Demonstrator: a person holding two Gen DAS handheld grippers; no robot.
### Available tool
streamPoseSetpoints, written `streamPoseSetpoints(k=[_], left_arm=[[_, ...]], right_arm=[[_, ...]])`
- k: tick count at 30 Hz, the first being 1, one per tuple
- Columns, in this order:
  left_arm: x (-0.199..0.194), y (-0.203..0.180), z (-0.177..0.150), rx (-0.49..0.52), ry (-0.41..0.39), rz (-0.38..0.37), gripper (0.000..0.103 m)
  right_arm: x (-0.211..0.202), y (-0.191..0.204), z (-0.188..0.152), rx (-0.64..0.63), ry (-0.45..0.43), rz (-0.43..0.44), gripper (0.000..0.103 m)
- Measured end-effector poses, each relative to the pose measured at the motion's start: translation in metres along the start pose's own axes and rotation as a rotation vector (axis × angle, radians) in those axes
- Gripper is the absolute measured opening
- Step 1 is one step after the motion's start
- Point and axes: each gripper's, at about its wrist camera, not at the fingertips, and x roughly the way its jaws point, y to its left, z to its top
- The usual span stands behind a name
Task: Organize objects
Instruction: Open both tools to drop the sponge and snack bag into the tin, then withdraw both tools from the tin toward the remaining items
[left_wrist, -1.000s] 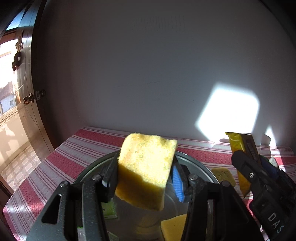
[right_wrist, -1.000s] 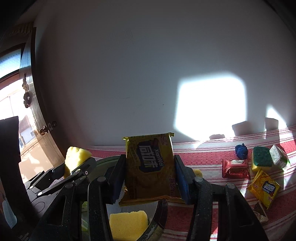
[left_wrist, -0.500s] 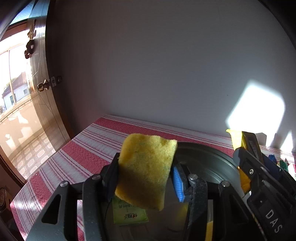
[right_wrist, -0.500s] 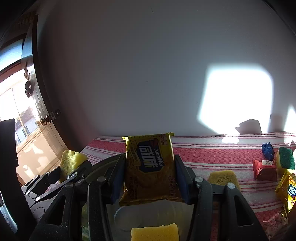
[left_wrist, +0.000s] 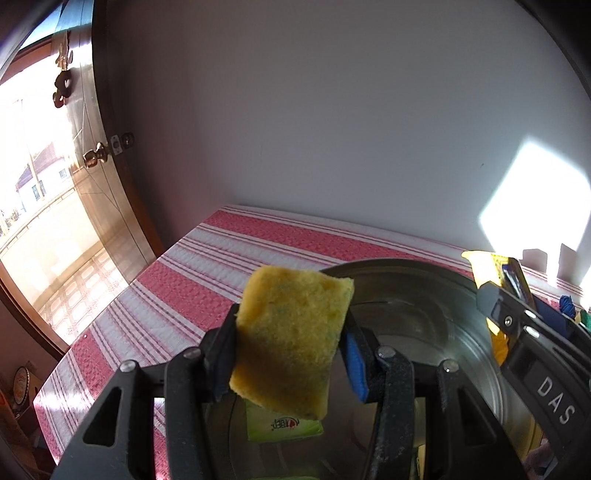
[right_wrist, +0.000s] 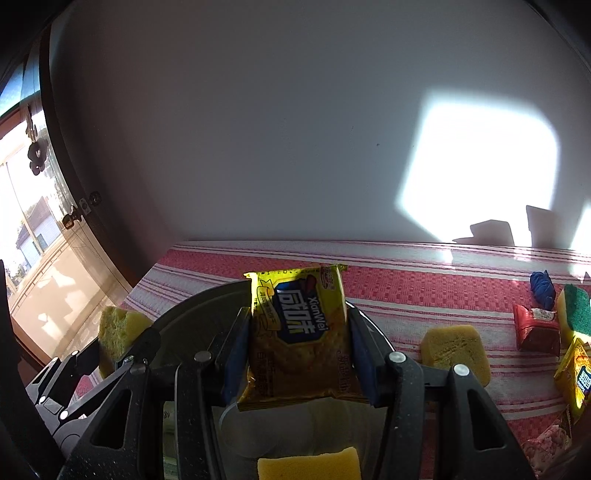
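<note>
The left tool is clamped on a yellow sponge, carried above the near-left part of a round metal basin on the striped table; a green packet already lies inside. Just to its right, the right tool grips a yellow cracker packet by its side edges, upright and poised over the same basin, where another sponge piece rests. Both loads look ready to be dropped in, the basin serving as the collecting spot. Further right on the table wait a loose sponge, a red wrapper, a blue bundle and a green-topped scourer, seemingly not yet sorted
</note>
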Motion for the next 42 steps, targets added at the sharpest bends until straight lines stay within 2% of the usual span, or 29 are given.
streamPoseSetpoints(k=[4,7,9,12,17,28,32,42], left_arm=[[0.002,0.0,-0.001,0.0,0.017,0.011,0.05],[0.003,0.0,0.0,0.001,0.017,0.026,0.058],[0.0,-0.001,-0.001,-0.001,0.007,0.039,0.081],[-0.006,-0.001,0.0,-0.007,-0.026,0.047,0.103],[-0.006,0.001,0.0,-0.019,-0.027,0.04,0.103],[-0.013,0.0,-0.002,-0.033,-0.061,0.05,0.103],[-0.019,-0.006,-0.004,-0.013,-0.093,0.064,0.103],[-0.049,-0.029,-0.012,0.029,-0.246,0.079,0.103]], right_arm=[[0.008,0.005,0.002,-0.017,0.041,0.002,0.053],[0.011,0.004,0.003,-0.007,0.059,0.031,0.054],[0.009,0.001,0.003,0.016,0.047,0.05,0.056],[0.004,-0.006,0.003,0.058,0.012,0.094,0.062],[-0.013,-0.015,-0.001,0.106,-0.076,0.129,0.062],[-0.046,-0.032,-0.008,0.109,-0.191,0.059,0.062],[-0.047,-0.041,-0.012,0.115,-0.195,0.011,0.062],[-0.058,-0.074,-0.025,0.119,-0.18,-0.091,0.062]])
